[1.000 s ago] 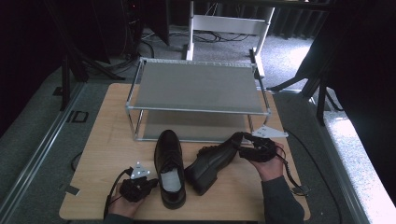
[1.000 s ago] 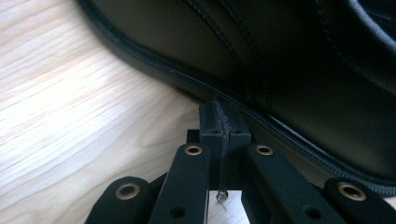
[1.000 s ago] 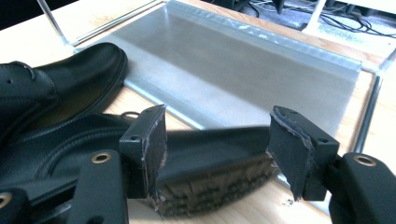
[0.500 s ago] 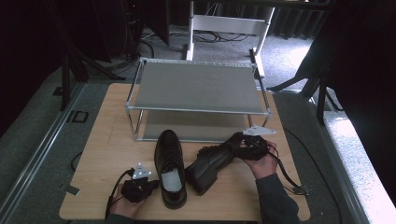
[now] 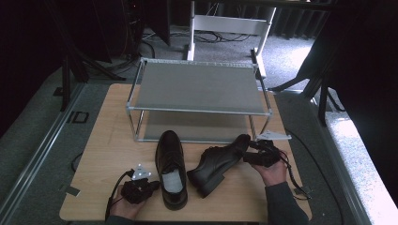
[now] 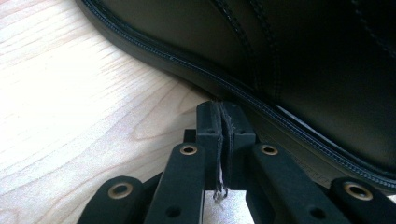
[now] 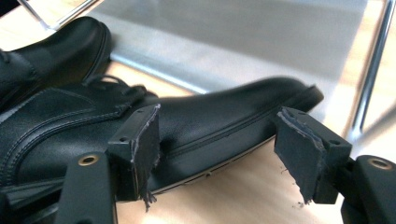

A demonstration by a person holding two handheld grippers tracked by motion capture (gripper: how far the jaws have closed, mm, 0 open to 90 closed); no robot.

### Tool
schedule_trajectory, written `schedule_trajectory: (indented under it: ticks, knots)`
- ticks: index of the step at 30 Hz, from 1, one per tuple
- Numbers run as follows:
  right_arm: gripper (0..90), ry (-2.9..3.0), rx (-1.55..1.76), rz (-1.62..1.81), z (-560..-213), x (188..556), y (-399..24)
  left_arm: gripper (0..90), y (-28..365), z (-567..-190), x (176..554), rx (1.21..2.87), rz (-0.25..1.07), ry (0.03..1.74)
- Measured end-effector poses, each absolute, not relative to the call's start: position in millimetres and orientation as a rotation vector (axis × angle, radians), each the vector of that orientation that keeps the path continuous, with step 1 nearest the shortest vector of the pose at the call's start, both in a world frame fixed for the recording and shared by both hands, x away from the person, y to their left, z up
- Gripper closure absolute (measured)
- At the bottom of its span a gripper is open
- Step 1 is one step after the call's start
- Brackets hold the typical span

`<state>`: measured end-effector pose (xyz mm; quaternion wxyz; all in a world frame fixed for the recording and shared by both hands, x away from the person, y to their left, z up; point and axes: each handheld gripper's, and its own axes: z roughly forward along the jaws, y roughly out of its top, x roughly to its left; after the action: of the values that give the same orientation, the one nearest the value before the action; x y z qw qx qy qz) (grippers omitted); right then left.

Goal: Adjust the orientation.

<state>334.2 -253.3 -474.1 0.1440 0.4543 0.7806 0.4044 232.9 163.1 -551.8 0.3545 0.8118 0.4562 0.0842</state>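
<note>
The right hand-held gripper [image 5: 256,153] sits at the right of the desk [image 5: 108,154], its jaws standing wide apart; in the right gripper view [image 7: 217,154] the two frayed pads flank the toe of the tilted shoe [image 7: 196,126] without pressing on it, so nothing is clamped. That shoe [image 5: 218,161], a black leather lace-up, lies leaning on its side across the desk, its toe pointing up and to the right toward the gripper and its heel low near the middle of the desk. The right hand [image 5: 272,171] holds the gripper from below, a dark sleeve behind it. The left hand-held gripper [image 5: 152,185] rests near the front edge of the desk, with its grey three-cornered plate on top and a cable looping off to its left. In the left gripper view [image 6: 225,128] its jaws are pressed together with nothing between them, their tips right at the stitched sole edge of the upright shoe [image 6: 280,60]; whether they actually touch it is hard to tell from this close. The upright shoe [image 5: 170,168] stands flat just to the right of this gripper, toe pointing away toward the rack, its pale insole showing. Behind both shoes stands a two-tier metal shoe rack [image 5: 197,86] with grey mesh shelves.
</note>
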Motion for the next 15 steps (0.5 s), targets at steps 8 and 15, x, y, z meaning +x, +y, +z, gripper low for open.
schedule_trajectory:
  ticks: [8,15]
  knots:
    - [33.6,2.273,1.407,1.24,-486.7,317.7,-287.4,85.9,163.3,-551.6,232.9,2.097,0.221,1.183]
    - [36.9,2.276,1.478,1.27,-496.9,309.9,-301.8,85.6,163.3,-551.6,232.8,2.098,0.224,1.182]
